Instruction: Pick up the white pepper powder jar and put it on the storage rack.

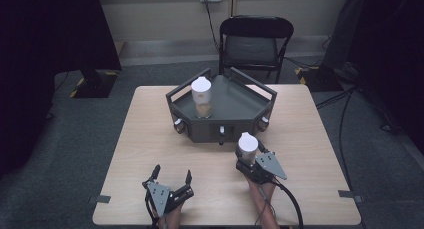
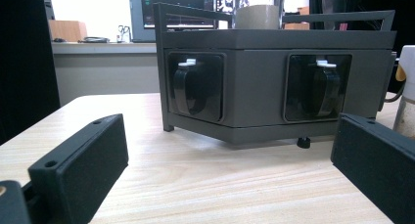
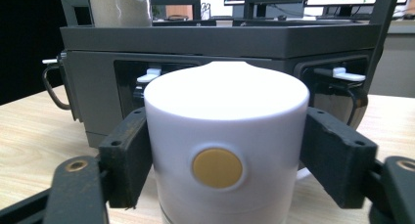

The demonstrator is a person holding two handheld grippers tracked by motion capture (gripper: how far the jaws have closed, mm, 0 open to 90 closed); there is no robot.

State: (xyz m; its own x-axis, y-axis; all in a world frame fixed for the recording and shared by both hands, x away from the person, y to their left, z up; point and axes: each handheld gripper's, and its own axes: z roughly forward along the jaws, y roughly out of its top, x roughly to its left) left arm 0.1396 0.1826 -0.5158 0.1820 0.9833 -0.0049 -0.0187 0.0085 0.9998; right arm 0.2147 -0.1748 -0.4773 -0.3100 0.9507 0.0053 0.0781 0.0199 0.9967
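A jar with a white lid and a yellow dot [image 3: 225,111] stands on the wooden table [image 1: 150,139] just in front of a grey six-sided box [image 1: 235,109]. My right gripper [image 1: 248,156] is shut on it, with both black pads pressed to the lid's sides. A second white-lidded jar [image 1: 201,96], holding pale powder, stands upright on the box's sunken top, left of centre. My left gripper [image 1: 172,173] rests near the table's front edge. It is open with nothing between its jaws and faces the box [image 2: 254,87].
The box has a raised rail frame and black latch handles [image 2: 195,87] set into its front faces. A black folding chair [image 1: 255,41] stands beyond the table's far edge. Cables [image 1: 345,109] run over the floor to the right.
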